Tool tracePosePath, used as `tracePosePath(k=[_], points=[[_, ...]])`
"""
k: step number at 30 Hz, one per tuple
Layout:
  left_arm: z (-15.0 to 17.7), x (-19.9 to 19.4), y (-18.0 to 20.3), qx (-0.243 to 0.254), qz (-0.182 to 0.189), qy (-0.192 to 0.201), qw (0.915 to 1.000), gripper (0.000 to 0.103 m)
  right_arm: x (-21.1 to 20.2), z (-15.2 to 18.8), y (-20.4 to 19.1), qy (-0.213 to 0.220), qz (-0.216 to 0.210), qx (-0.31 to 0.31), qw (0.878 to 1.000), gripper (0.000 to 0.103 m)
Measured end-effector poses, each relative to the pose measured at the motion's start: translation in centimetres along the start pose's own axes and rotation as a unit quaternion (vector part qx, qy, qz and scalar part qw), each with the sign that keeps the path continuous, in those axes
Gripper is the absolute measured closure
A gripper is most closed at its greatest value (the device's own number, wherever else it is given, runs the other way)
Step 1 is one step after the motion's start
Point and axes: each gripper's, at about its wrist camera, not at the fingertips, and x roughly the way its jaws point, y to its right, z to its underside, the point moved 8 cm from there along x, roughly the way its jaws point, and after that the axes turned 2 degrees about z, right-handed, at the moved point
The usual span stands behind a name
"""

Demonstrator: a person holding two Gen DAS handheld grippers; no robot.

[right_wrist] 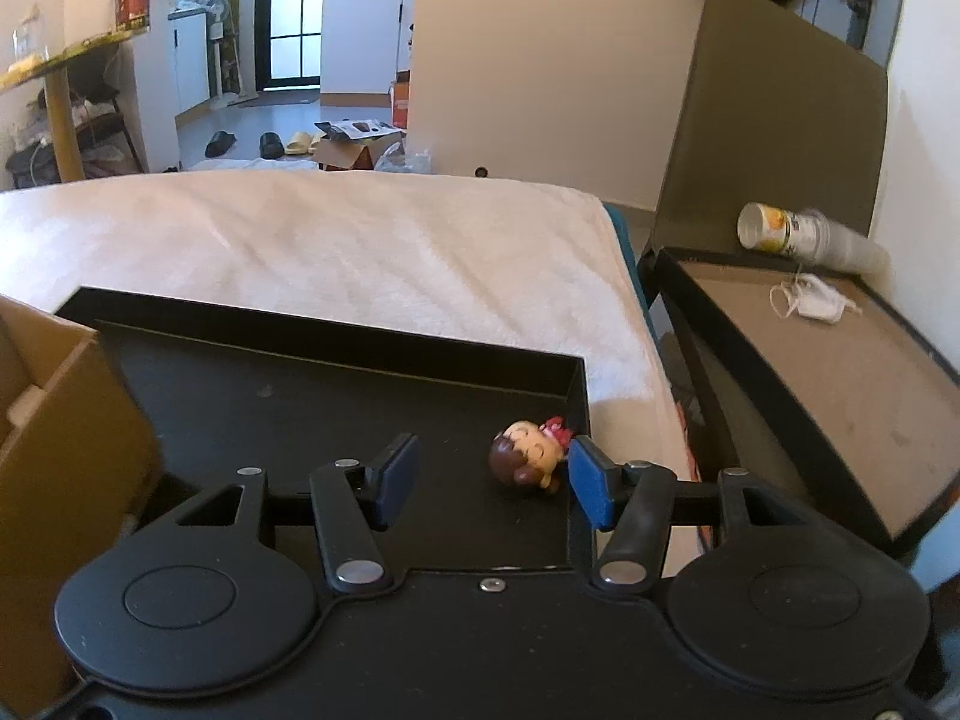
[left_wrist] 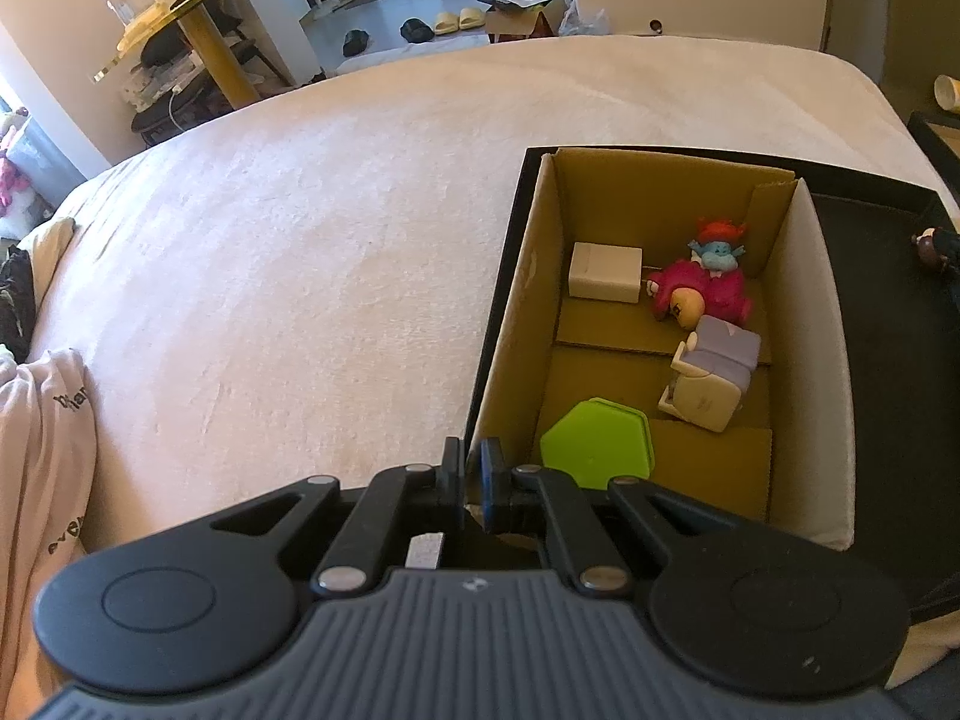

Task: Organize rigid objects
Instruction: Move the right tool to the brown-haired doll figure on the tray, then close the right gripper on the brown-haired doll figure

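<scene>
- The right gripper (right_wrist: 489, 480) hangs over the black tray (right_wrist: 336, 354) with its jaws parted and nothing between the pads.
- The small brown-haired figurine (right_wrist: 528, 459) lies on its side on the tray floor, near the tray's far right corner; it sits just inside the right-hand blue pad (right_wrist: 591, 489), close against it, though whether they touch is unclear.
- The left gripper (left_wrist: 473, 468) has its jaws closed together and holds nothing; it hovers at the near left corner of the cardboard box (left_wrist: 516, 312).
- Inside that box, which stands in the tray, lie a green hexagonal piece (left_wrist: 594, 444), a white block (left_wrist: 605, 272), a pink plush toy (left_wrist: 702, 294) and a lilac-and-cream toy (left_wrist: 711, 375).
</scene>
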Motion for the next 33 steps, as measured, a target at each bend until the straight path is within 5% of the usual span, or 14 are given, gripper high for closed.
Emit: tracePosePath(k=[26, 30, 33], points=[[0.0, 0.1, 0.3, 0.002, -0.013, -0.002, 0.9999, 0.098, 6.7, 0.7, -0.9, -0.049, 0.025, -0.100, 0.993, 0.048], [0.0, 0.0, 0.2, 0.001, -0.011, -0.002, 0.9999, 0.098, 5.9, 0.6, -0.6, -0.056, 0.024, -0.085, 0.995, 0.064], [0.0, 0.0, 0.2, 0.001, -0.010, -0.001, 1.0000, 0.098, 5.2, 0.8, -0.7, -0.061, 0.011, -0.074, 0.995, 0.064]])
